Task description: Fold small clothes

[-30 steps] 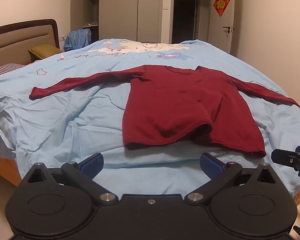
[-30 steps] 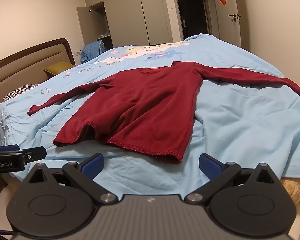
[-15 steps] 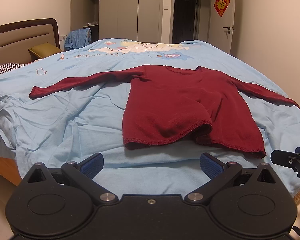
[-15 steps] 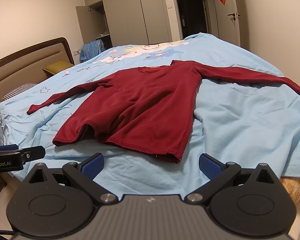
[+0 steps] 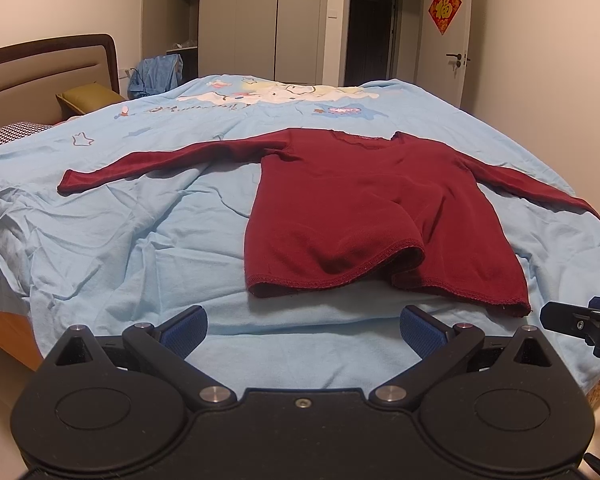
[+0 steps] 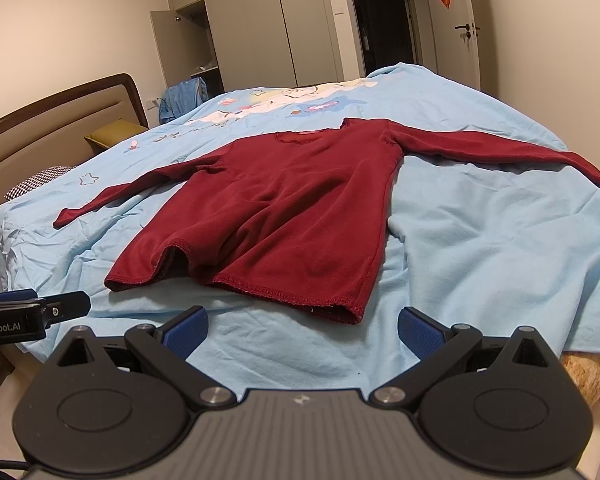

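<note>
Left tongs [image 5: 302, 326]: spread wide, holding nothing, poised above the near edge of the bed [image 5: 100, 248]. Right tongs [image 6: 302, 326]: likewise spread wide and holding nothing, beside the left pair. Sweater [image 5: 364, 216], dark red, long-sleeved: lying flat on the light blue bedcover just beyond both tongs, sleeves stretched out to either side, hem nearest and slightly rucked up, neckline farthest.

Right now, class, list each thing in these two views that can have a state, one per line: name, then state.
Red shirt: spread flat on the bed, sleeves out, hem rumpled, unfolded.
Left claw: open, holding nothing, short of the hem.
Right claw: open, holding nothing, short of the hem.
Blue bedcover: wrinkled.
Wardrobe door: open.
Room door: open.
</note>
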